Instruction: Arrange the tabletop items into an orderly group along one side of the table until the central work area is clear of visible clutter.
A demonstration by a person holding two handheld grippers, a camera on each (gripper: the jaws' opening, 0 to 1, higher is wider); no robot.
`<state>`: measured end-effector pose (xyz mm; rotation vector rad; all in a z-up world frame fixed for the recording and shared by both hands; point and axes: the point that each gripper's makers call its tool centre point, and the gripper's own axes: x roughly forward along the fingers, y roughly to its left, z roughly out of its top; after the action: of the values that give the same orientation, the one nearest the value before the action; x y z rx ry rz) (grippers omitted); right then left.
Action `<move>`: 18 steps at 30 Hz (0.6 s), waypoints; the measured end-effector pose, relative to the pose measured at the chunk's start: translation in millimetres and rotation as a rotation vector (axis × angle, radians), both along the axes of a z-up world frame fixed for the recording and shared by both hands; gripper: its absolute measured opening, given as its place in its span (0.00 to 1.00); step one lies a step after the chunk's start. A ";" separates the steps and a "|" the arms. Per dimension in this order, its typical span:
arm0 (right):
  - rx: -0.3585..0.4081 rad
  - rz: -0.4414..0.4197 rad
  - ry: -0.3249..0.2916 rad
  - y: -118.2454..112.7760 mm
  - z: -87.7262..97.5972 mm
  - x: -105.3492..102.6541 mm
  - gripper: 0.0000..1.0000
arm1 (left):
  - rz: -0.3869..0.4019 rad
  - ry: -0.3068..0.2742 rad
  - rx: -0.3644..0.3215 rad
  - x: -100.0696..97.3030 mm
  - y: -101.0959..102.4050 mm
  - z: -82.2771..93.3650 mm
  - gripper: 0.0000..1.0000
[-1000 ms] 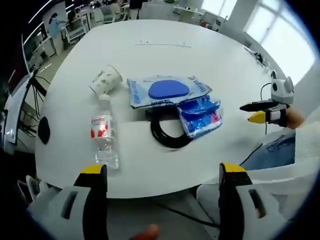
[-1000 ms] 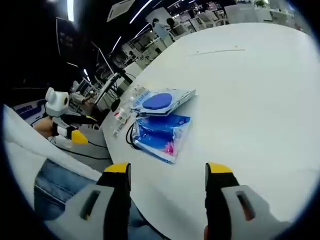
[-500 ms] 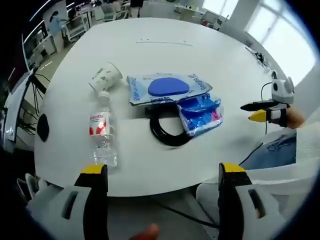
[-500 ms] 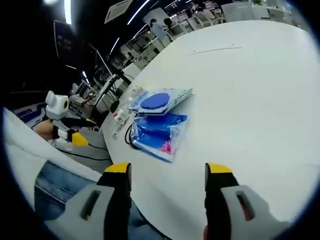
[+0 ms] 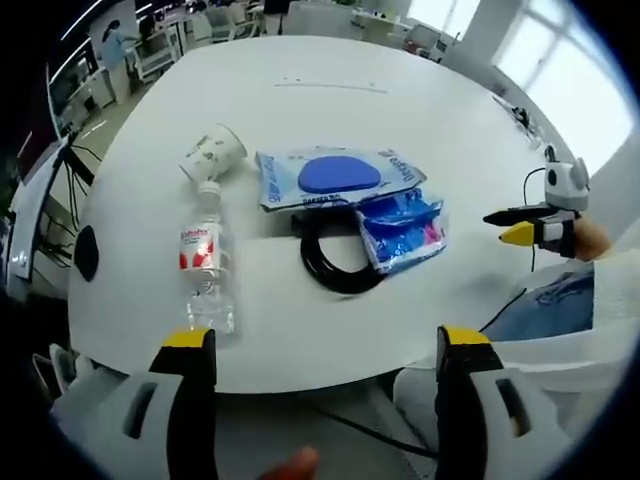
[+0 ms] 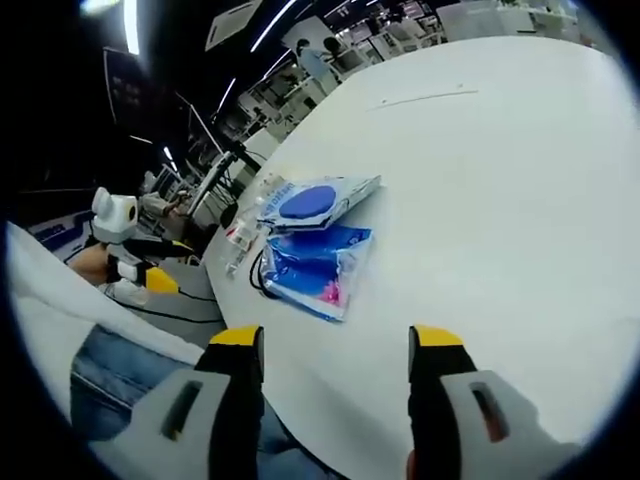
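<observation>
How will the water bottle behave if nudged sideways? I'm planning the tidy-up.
The water bottle lies on its side on the smooth white table, so it will probably roll. It looks clear plastic and capped, so likely not fragile; how full it is I cannot tell.

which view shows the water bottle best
The left gripper view: the water bottle lies there in full, cap, red label and base all clear. In the right gripper view it is a small sliver at the table's far edge behind the blue packets.
</observation>
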<state>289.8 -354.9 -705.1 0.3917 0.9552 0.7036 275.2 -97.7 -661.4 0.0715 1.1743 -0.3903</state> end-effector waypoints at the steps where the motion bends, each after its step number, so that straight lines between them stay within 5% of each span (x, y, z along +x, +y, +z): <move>1: 0.001 -0.001 0.001 -0.2 0.0 0.1 0.57 | 0.001 0.000 -0.001 0.1 0.5 -0.5 0.94; 18: 0.015 -0.012 0.019 -1.7 -1.3 -0.8 0.56 | 0.009 0.009 0.006 -3.0 2.7 -3.1 0.93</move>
<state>289.0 -356.6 -706.4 0.4179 0.9654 0.6976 272.1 -95.0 -664.4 0.0698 1.1848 -0.3791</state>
